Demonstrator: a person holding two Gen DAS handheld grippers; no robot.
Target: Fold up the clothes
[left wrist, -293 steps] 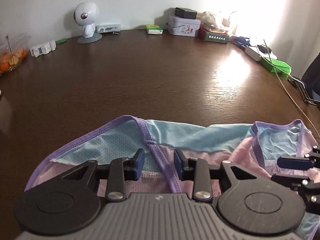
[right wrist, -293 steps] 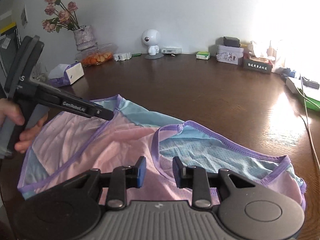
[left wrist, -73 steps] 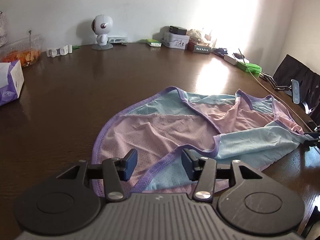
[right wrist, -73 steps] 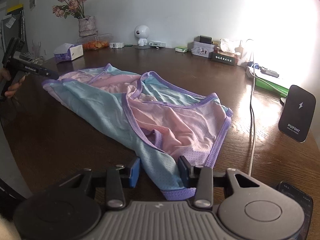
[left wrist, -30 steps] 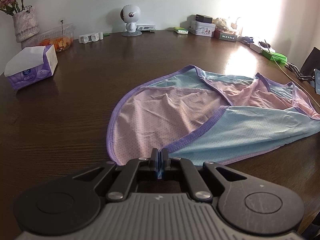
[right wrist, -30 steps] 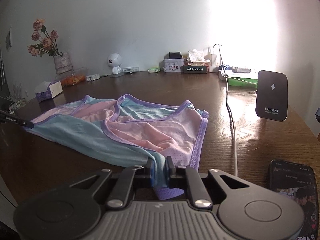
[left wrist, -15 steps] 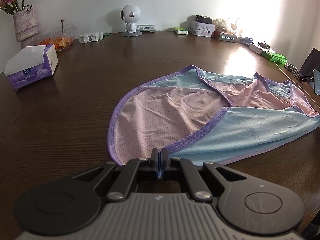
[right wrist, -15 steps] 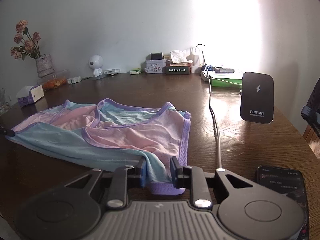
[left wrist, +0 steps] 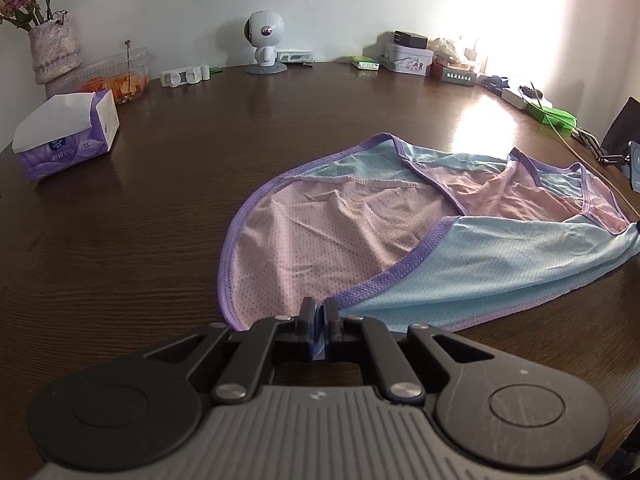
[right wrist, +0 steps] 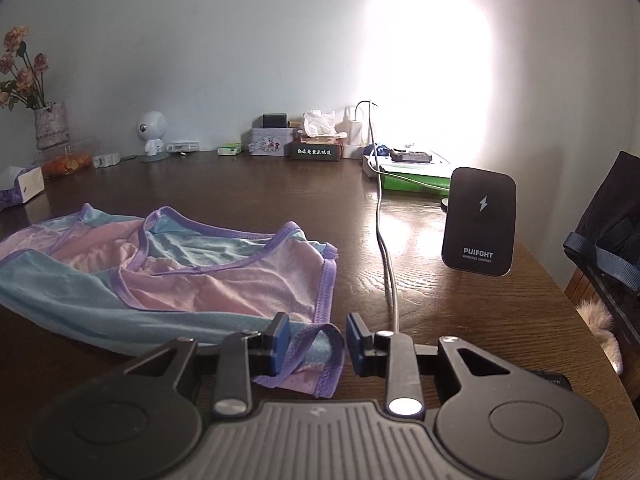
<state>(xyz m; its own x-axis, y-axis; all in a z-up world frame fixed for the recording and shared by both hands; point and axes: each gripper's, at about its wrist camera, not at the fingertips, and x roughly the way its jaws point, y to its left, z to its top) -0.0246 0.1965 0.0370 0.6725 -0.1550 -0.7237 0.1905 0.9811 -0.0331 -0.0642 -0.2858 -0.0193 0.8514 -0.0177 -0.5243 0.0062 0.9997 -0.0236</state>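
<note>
A pink and light-blue mesh garment with purple trim (left wrist: pixel 360 232) lies spread on the dark wooden table (left wrist: pixel 180 200). My left gripper (left wrist: pixel 319 312) is shut on the garment's near edge, where the purple band meets the blue panel. In the right wrist view the garment (right wrist: pixel 192 280) lies to the left and ahead. My right gripper (right wrist: pixel 317 336) is open, and a bunched purple-trimmed corner of the garment (right wrist: pixel 316 360) lies loose between its fingers.
A tissue box (left wrist: pixel 68 136), flower vase (left wrist: pixel 54 52), fruit container (left wrist: pixel 116 76) and white robot figure (left wrist: pixel 265 42) stand at the far left and back. A black wireless charger (right wrist: pixel 479 222), white cable (right wrist: pixel 386 256), tins and green box (right wrist: pixel 416 180) stand right. A phone lies by the near right edge.
My right gripper has opened and let go of the garment's corner, which now lies slack between the fingers. My left gripper stays shut on the garment's edge.
</note>
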